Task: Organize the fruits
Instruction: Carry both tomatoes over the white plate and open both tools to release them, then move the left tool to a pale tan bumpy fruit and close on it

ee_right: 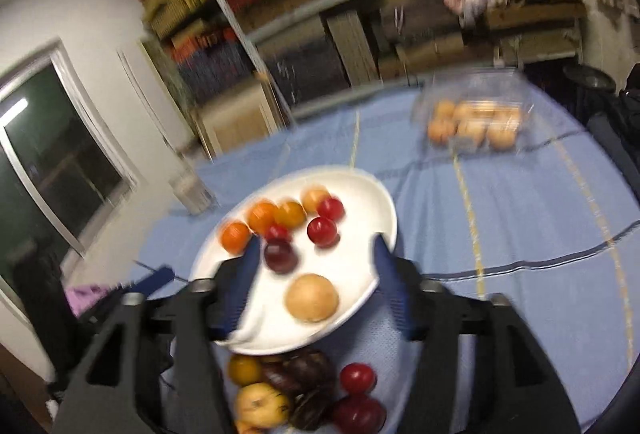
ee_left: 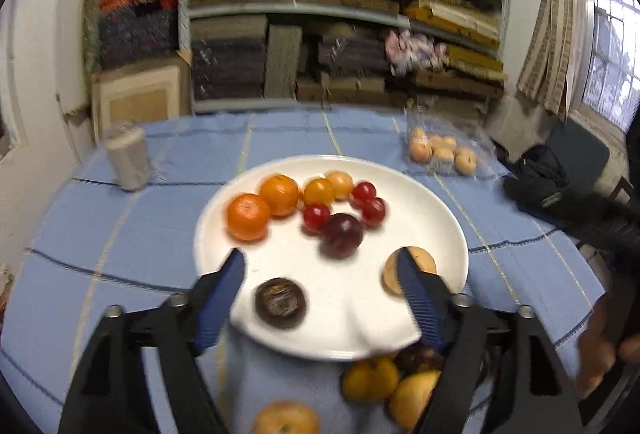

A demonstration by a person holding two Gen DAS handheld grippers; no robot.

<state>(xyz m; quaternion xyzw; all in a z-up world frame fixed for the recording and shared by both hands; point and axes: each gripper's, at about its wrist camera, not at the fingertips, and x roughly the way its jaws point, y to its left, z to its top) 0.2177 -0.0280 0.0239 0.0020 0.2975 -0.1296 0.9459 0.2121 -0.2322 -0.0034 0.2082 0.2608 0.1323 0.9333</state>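
A white plate [ee_left: 440,218] holds two oranges [ee_left: 248,216], small red [ee_left: 316,217], yellow [ee_left: 319,192], dark purple [ee_left: 343,235] and tan fruits [ee_right: 312,297]; more fruit [ee_right: 300,390] lies heaped before it.

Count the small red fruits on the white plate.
3. On the plate: one red fruit beside the dark plum, two more touching, right of the yellow fruits. None seems hidden.

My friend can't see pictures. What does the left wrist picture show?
A white plate on a blue tablecloth holds oranges, red plums and other fruit. The open left gripper hovers over it, holding nothing.
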